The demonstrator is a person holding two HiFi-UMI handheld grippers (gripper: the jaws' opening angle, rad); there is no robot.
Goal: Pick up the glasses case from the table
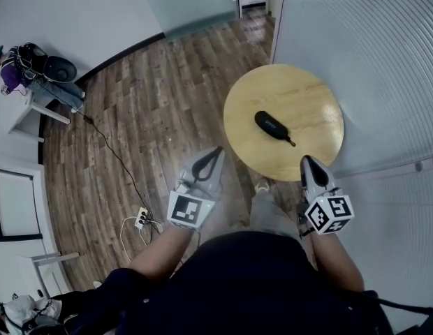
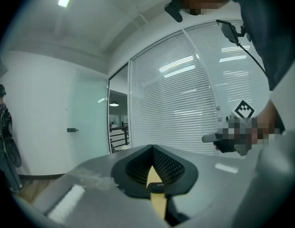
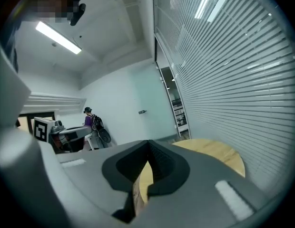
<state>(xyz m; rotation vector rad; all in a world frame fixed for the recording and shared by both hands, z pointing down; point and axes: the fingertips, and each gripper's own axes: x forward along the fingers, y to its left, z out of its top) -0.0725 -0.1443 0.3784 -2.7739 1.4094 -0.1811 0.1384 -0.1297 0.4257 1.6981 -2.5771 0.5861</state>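
The black glasses case lies near the middle of the round wooden table, with a short cord at its near end. Both grippers hover short of the table's near edge, pointing toward it. My left gripper is over the floor to the table's left, its jaws meeting at the tip with nothing held. My right gripper is just at the near rim, shut and empty. In the right gripper view the table shows past the closed gripper; the case is hidden there. The left gripper view shows its closed gripper.
A wall of blinds stands close behind and to the right of the table. A power strip and a cable lie on the wooden floor at left. A person in purple stands by a white stand far left.
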